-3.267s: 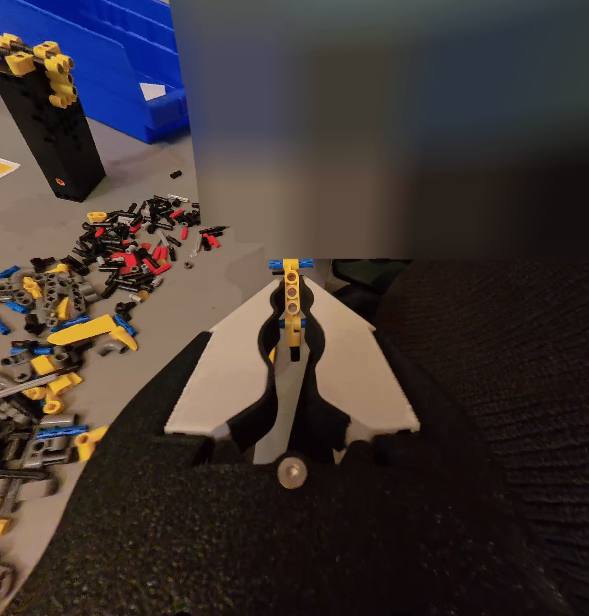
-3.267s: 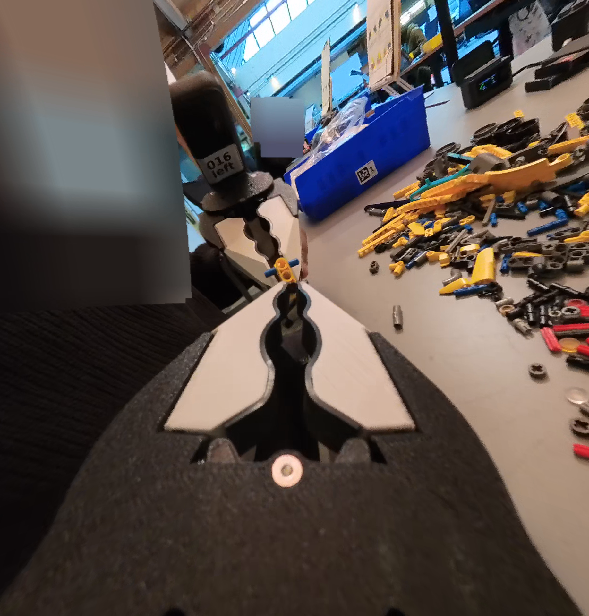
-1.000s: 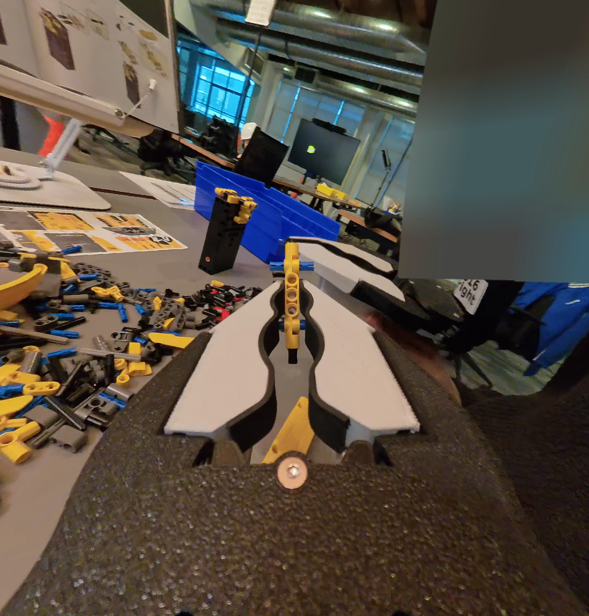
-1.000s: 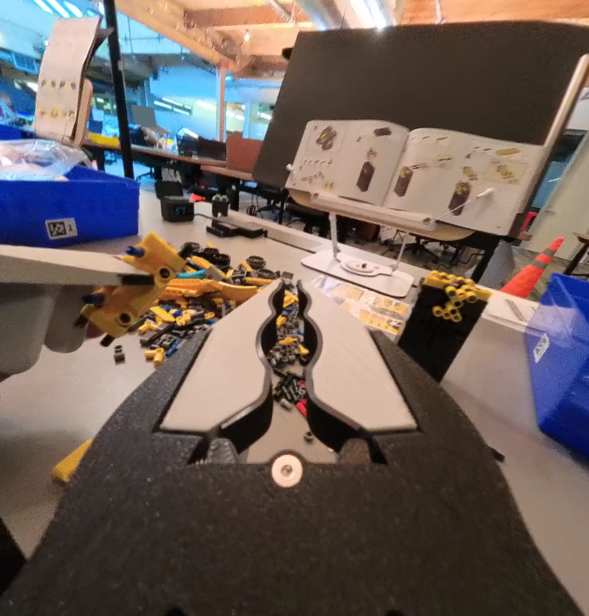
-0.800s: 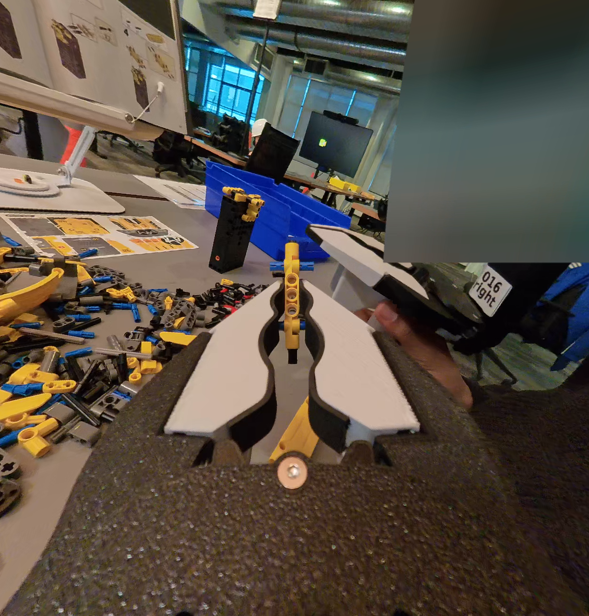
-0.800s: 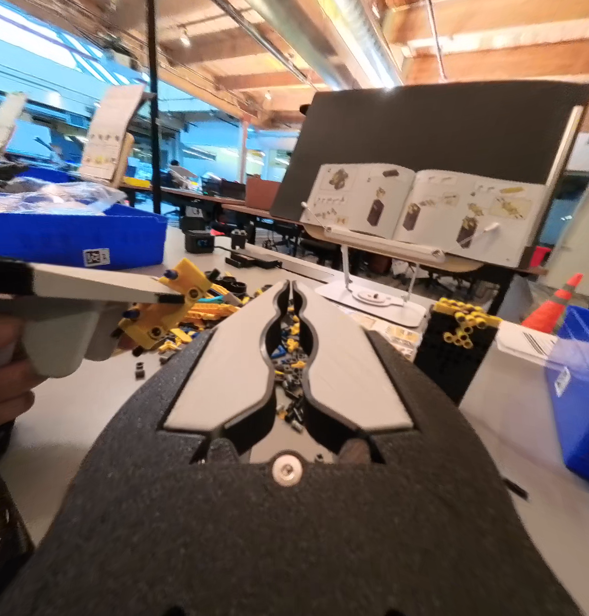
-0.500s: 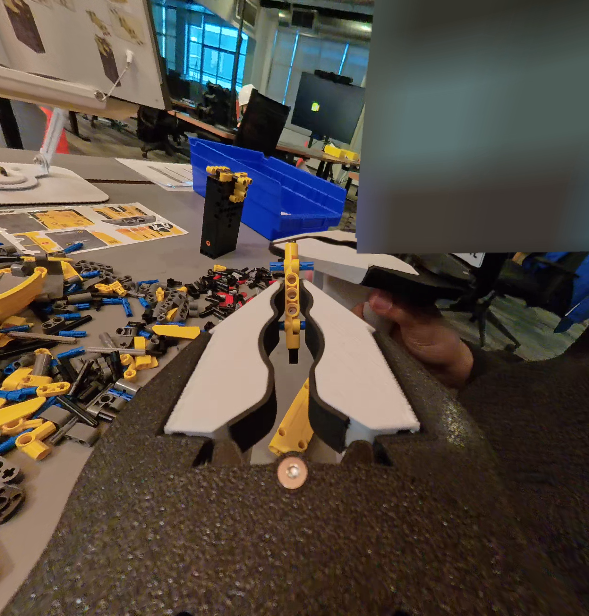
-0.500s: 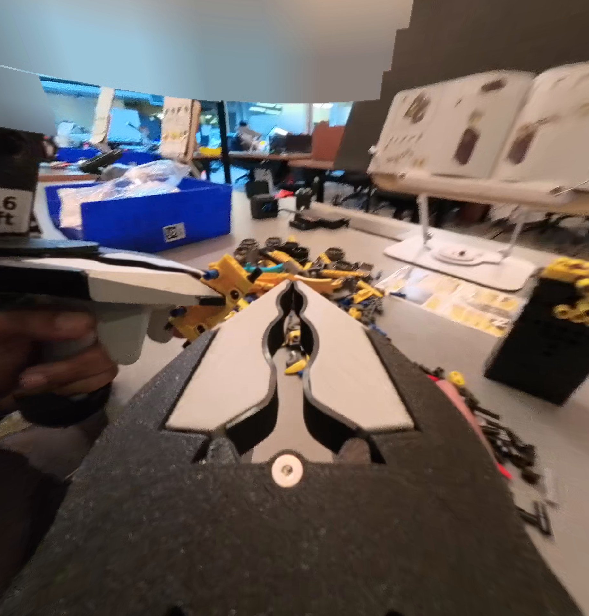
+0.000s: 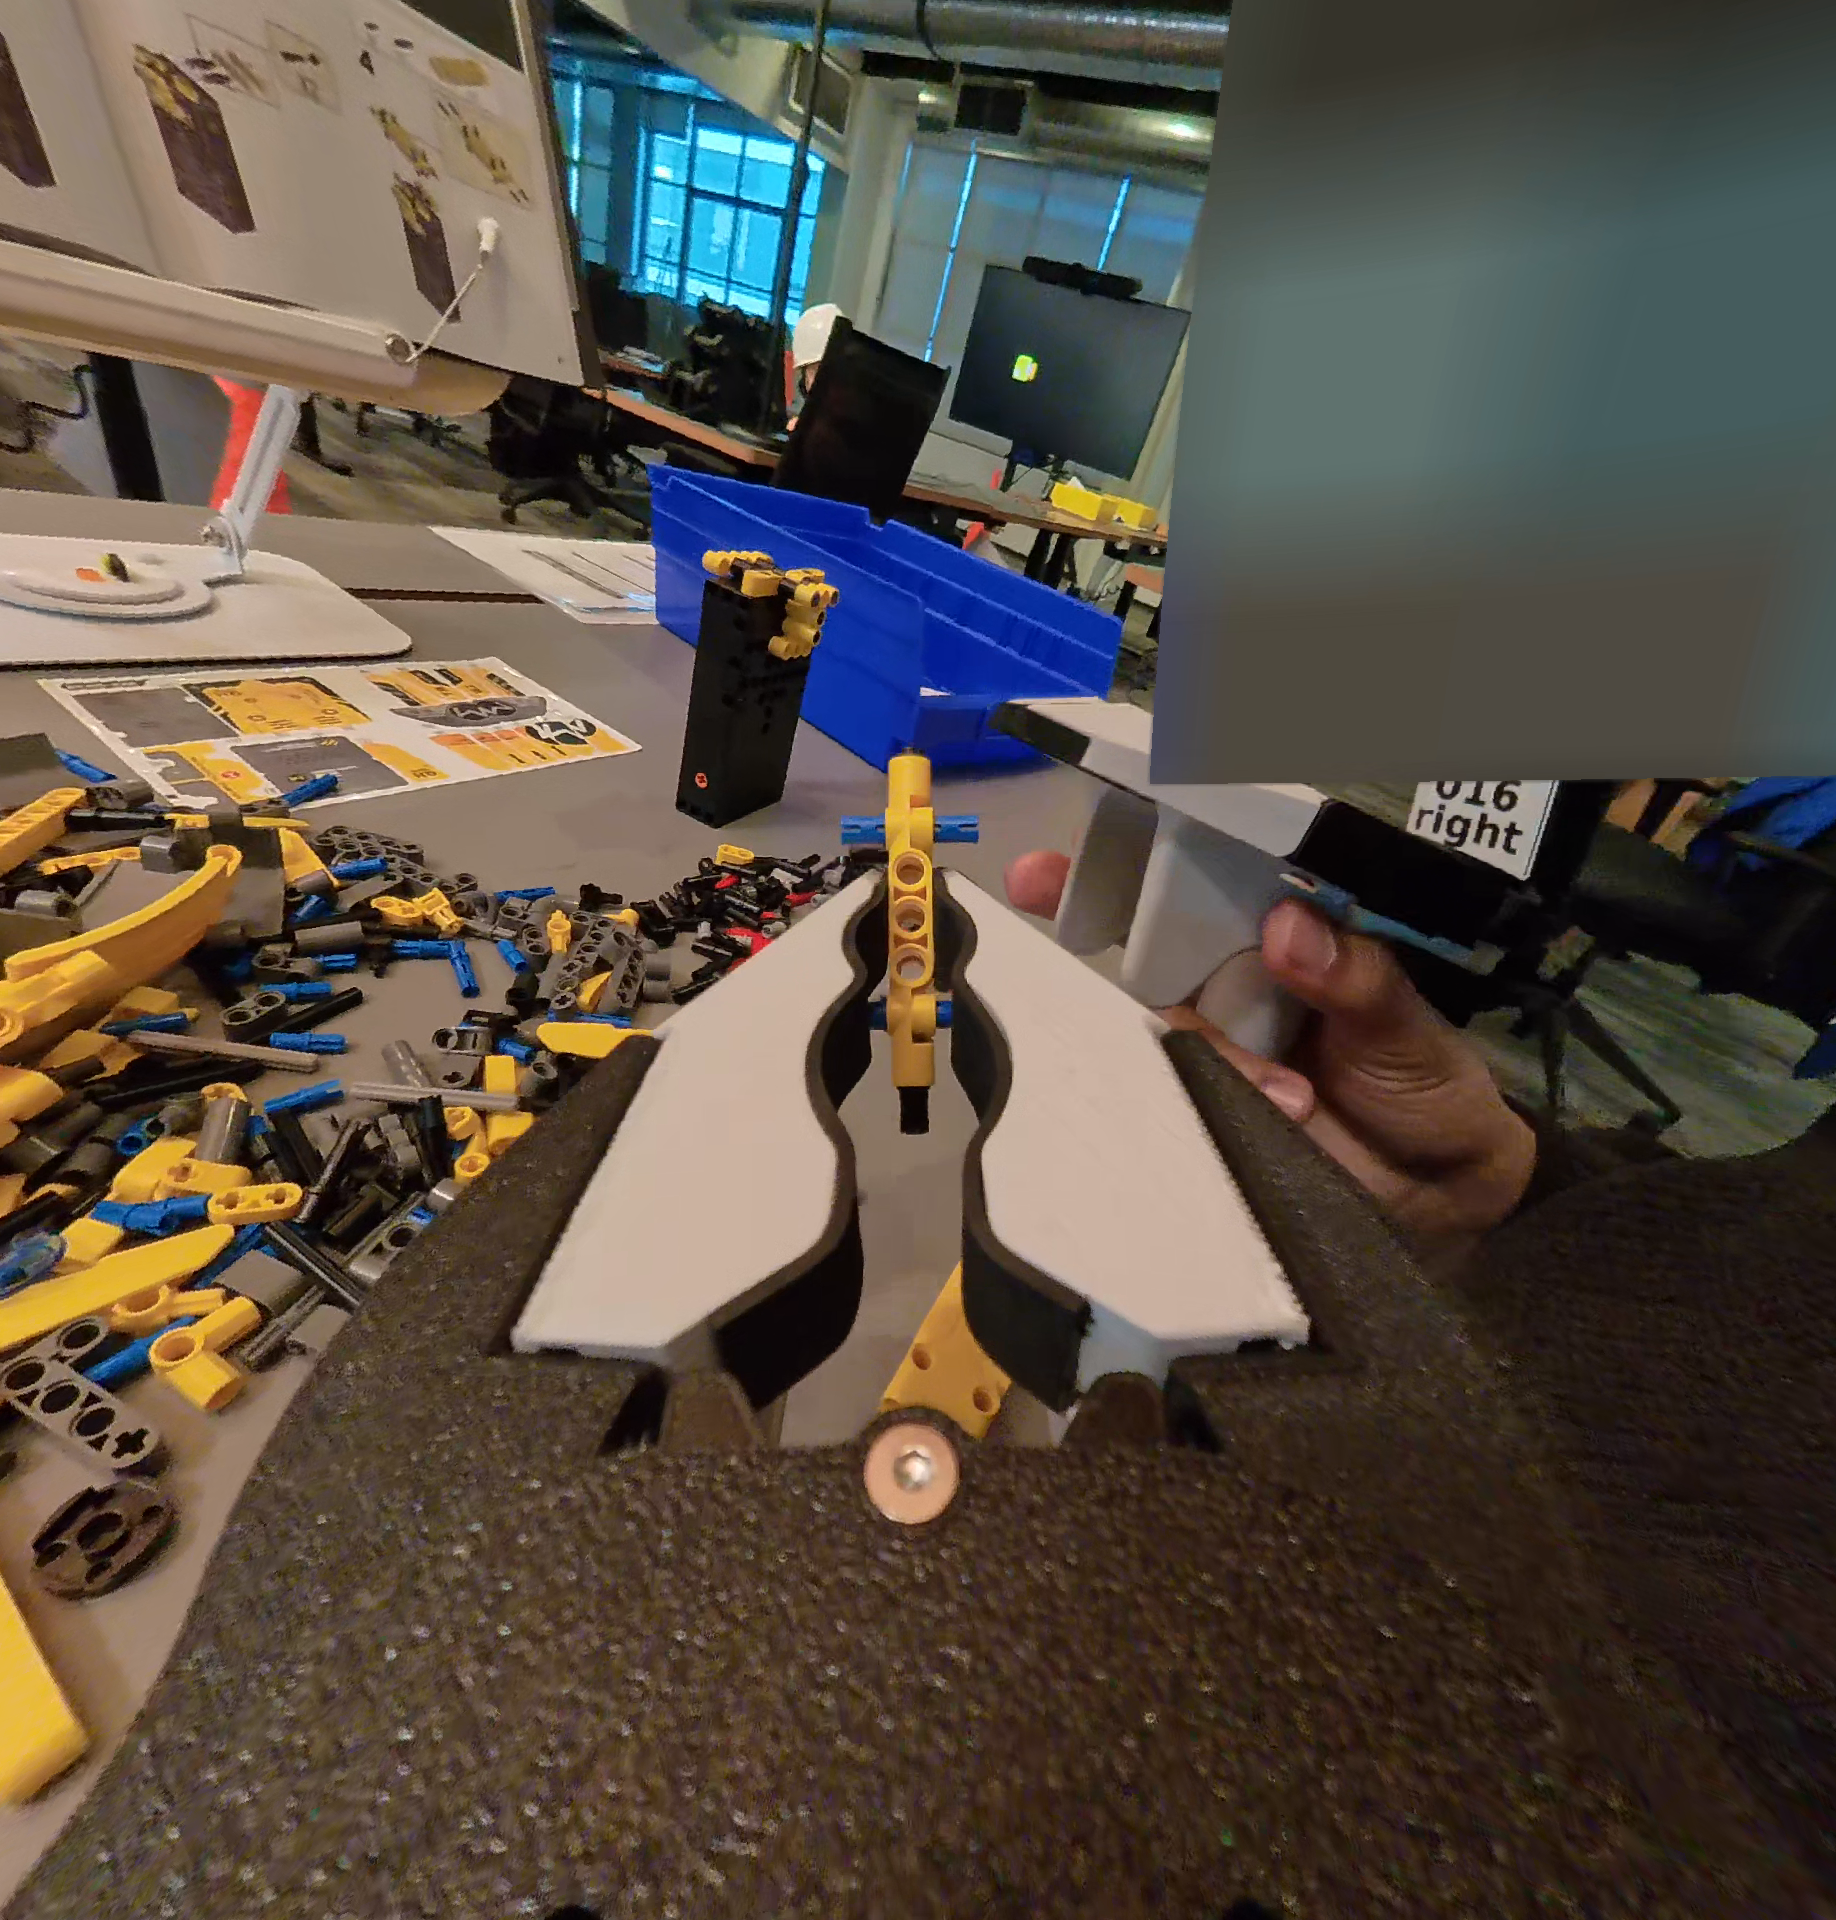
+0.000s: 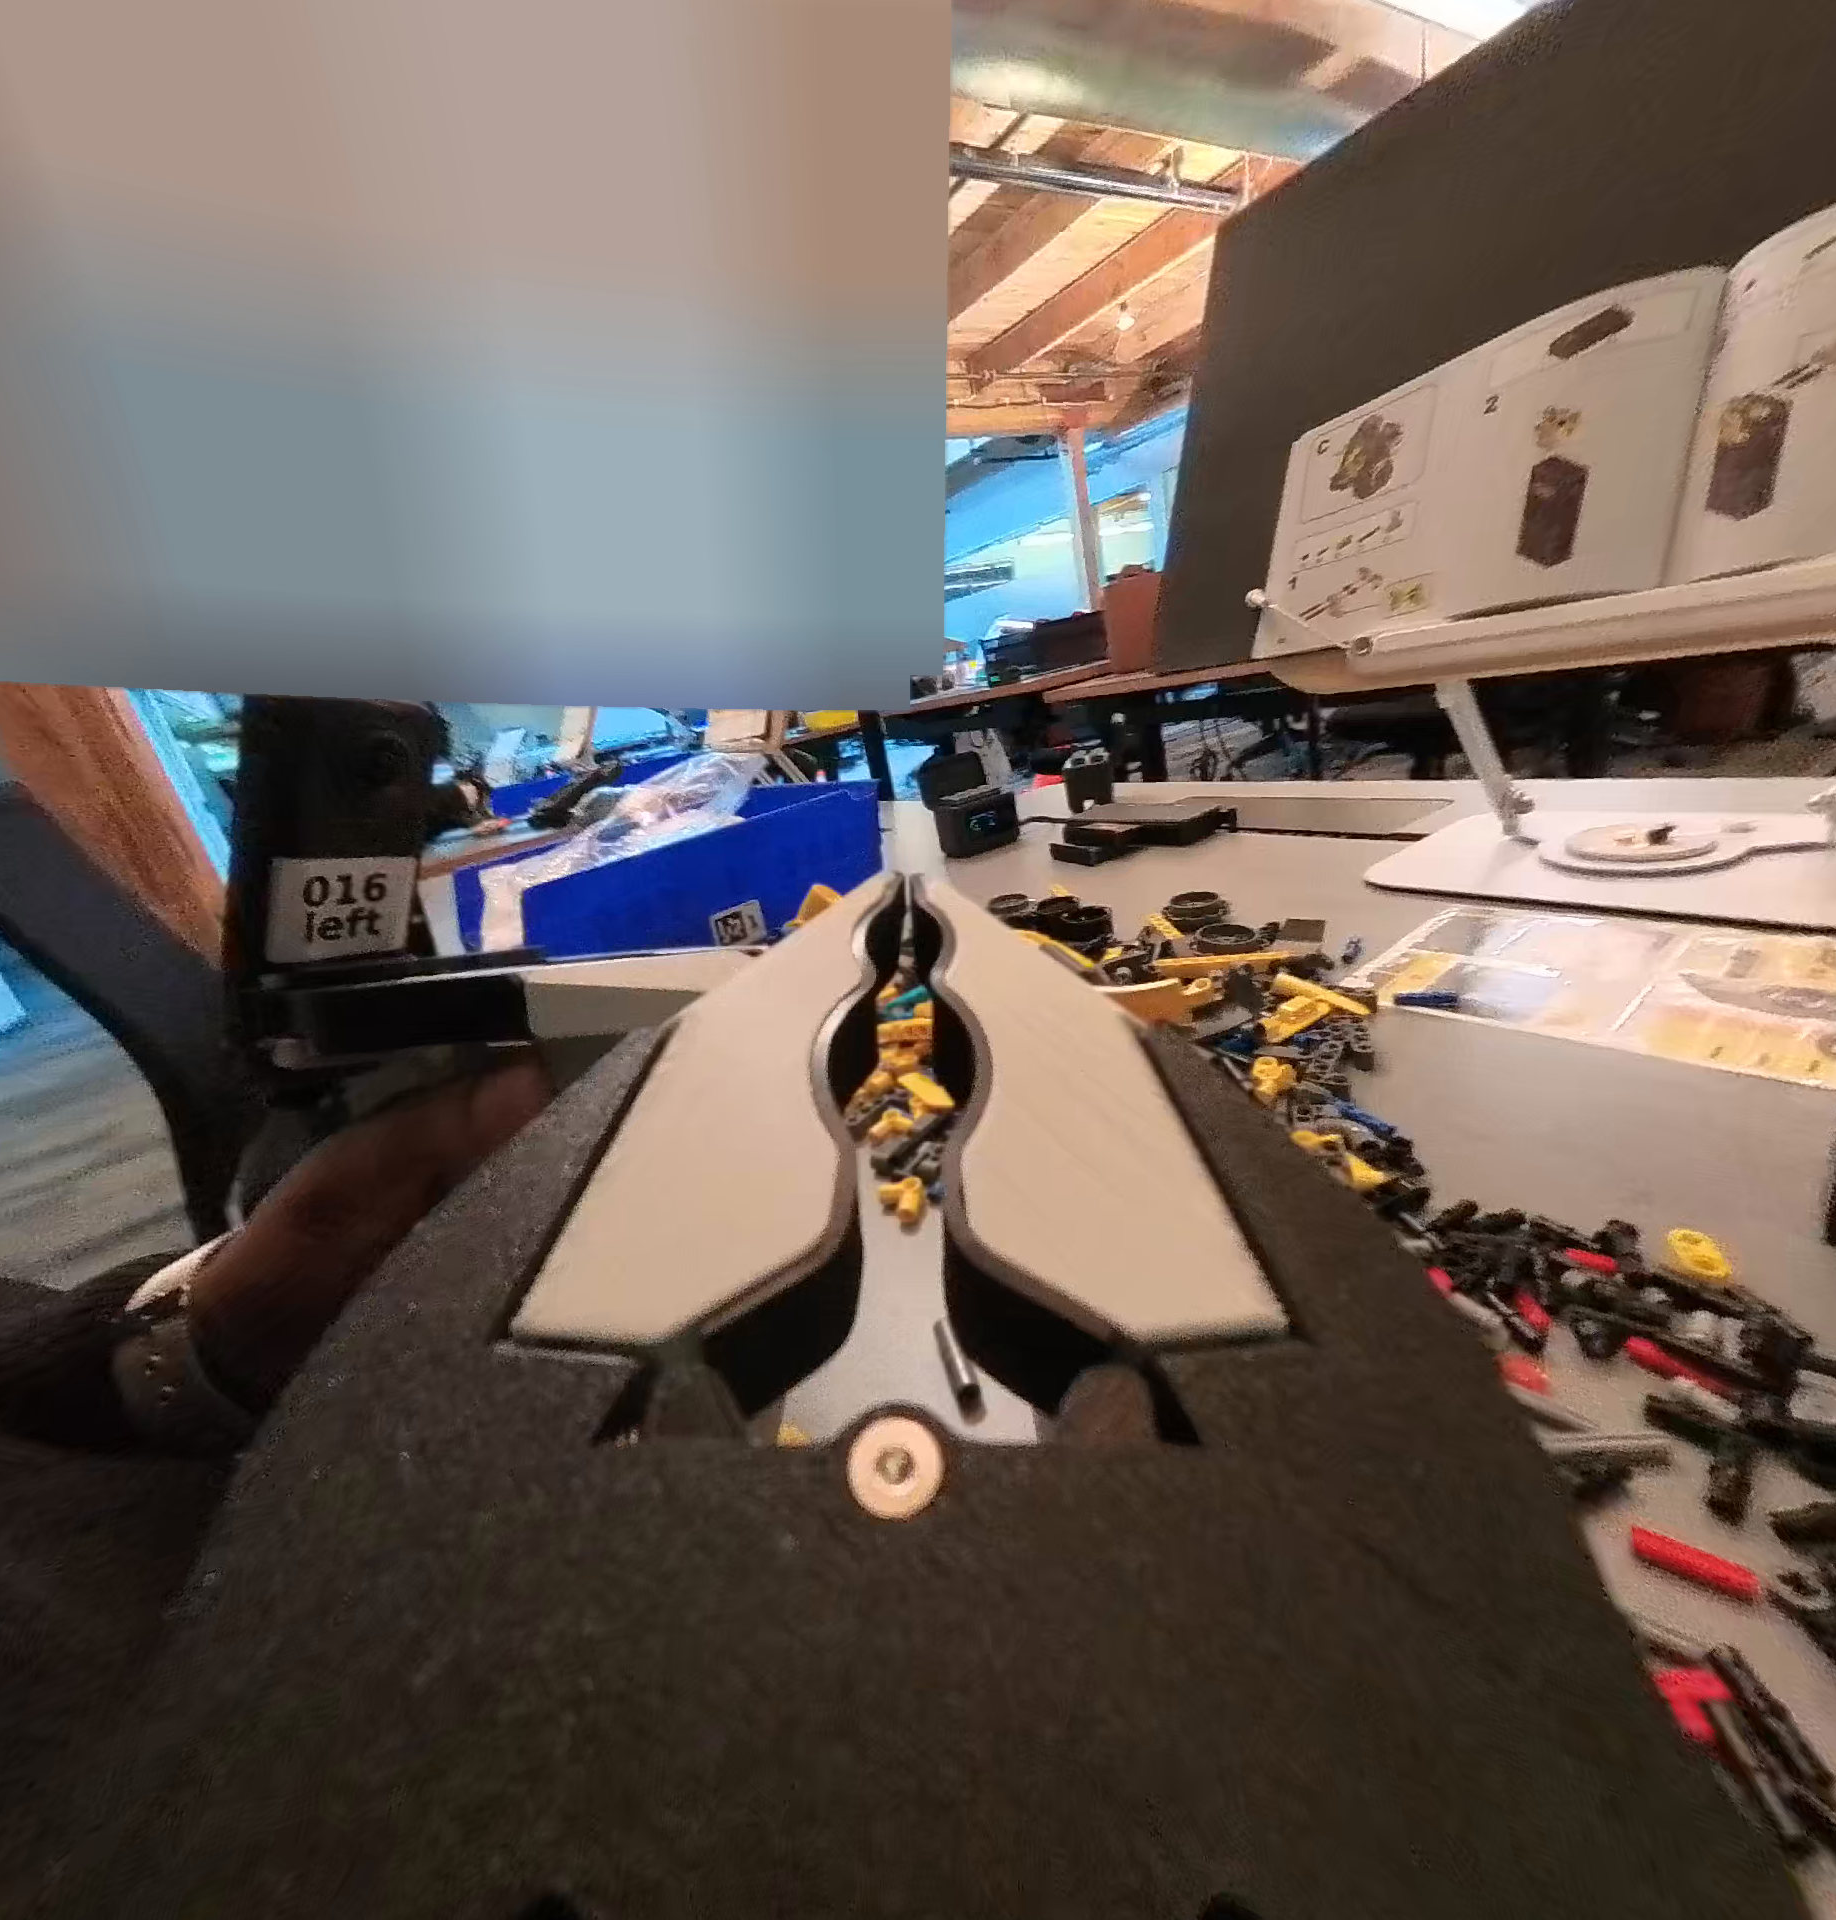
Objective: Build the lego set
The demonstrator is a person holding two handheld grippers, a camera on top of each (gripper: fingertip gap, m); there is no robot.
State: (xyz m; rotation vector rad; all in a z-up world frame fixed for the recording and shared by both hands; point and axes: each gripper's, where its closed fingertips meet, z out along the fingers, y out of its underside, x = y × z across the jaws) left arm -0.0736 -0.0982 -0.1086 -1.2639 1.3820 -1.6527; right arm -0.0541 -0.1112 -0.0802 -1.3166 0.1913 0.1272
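Left claw (image 9: 909, 914) is clamped on a yellow beam assembly with blue pins (image 9: 909, 935), frame centre; black block model (image 9: 742, 707) is stood upright behind, upper centre; right claw (image 10: 906, 894) is closed, empty, above loose parts (image 10: 1257, 1018) on the tabletop (image 10: 1579, 1122).

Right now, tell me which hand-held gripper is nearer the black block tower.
Left, probably. The left hand-held gripper faces the black block tower across loose pieces; the right hand-held gripper has it cut off at its far right.

bright, wide-angle; right view blurred

Right claw (image 10: 906, 896) swung from black tower toward parts pile (image 10: 1246, 997).
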